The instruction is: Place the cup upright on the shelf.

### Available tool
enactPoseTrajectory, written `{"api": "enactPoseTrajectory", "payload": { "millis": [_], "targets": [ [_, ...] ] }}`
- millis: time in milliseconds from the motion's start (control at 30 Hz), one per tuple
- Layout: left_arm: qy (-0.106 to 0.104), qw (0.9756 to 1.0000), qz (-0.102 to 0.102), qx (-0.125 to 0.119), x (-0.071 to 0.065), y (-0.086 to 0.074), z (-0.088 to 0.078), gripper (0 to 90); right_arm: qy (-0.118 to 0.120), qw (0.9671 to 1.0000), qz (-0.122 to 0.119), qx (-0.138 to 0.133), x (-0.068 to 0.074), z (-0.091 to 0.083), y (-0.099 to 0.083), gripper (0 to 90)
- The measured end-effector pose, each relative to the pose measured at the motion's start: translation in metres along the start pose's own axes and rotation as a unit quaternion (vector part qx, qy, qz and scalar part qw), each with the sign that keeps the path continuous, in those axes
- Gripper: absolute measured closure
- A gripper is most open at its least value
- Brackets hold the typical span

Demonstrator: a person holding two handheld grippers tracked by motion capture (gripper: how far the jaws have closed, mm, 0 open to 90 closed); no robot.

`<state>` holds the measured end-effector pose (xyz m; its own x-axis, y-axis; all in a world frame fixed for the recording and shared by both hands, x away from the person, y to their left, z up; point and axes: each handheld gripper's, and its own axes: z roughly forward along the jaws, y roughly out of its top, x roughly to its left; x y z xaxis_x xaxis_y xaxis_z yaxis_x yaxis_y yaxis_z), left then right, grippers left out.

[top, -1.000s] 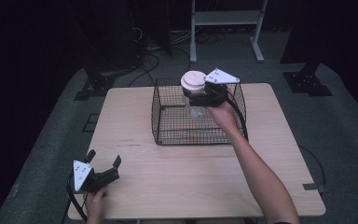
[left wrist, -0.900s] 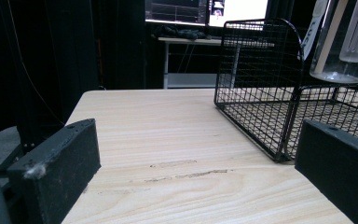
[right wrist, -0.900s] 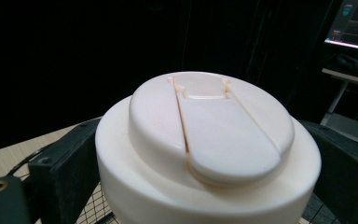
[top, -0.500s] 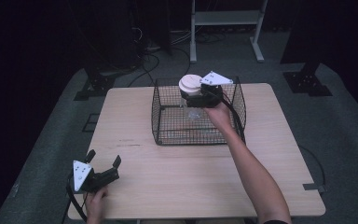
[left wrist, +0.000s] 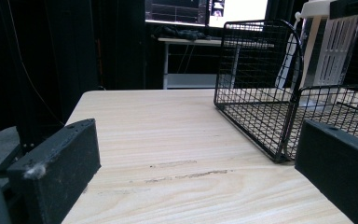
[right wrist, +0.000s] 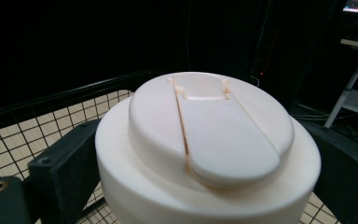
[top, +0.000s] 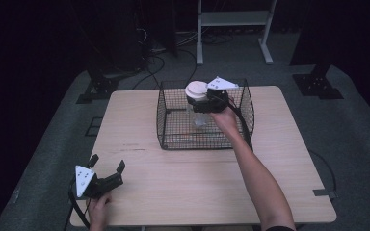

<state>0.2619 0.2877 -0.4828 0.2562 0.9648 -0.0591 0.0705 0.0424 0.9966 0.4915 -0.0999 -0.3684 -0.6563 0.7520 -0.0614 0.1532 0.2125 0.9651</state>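
Observation:
A clear container with a wide white lid hangs upright in the black wire basket, its lid above the rim. My right gripper is shut on it just under the lid. In the right gripper view the lid sits between both black jaws, with the right gripper closed against its sides. My left gripper rests open on the table's front left corner, holding nothing. In the left gripper view, the left gripper faces the basket and the container.
The wooden table carries the basket at its back centre. Faint scuff marks lie on the wood ahead of the left gripper. A white metal stand and dark equipment legs stand on the floor behind the table.
The right gripper has shifted the container slightly to the left and down over the basket. The left gripper has stayed still.

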Motion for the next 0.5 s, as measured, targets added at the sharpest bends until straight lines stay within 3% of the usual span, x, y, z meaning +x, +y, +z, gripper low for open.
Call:
{"api": "enactPoseTrajectory", "payload": {
  "millis": [333, 500],
  "targets": [
    [0.0, 1.0, 0.0, 0.0, 0.0, 0.0, 0.0, 0.0, 0.009, 0.9994, -0.012, 0.031, -0.004, 0.006, -0.013, 4.7],
    [0.0, 1.0, 0.001, 0.0, 0.0, 0.0, 0.0, 0.0, 0.014, 0.9993, -0.016, 0.031, -0.005, 0.005, -0.016, 4.7]
  ]
}}
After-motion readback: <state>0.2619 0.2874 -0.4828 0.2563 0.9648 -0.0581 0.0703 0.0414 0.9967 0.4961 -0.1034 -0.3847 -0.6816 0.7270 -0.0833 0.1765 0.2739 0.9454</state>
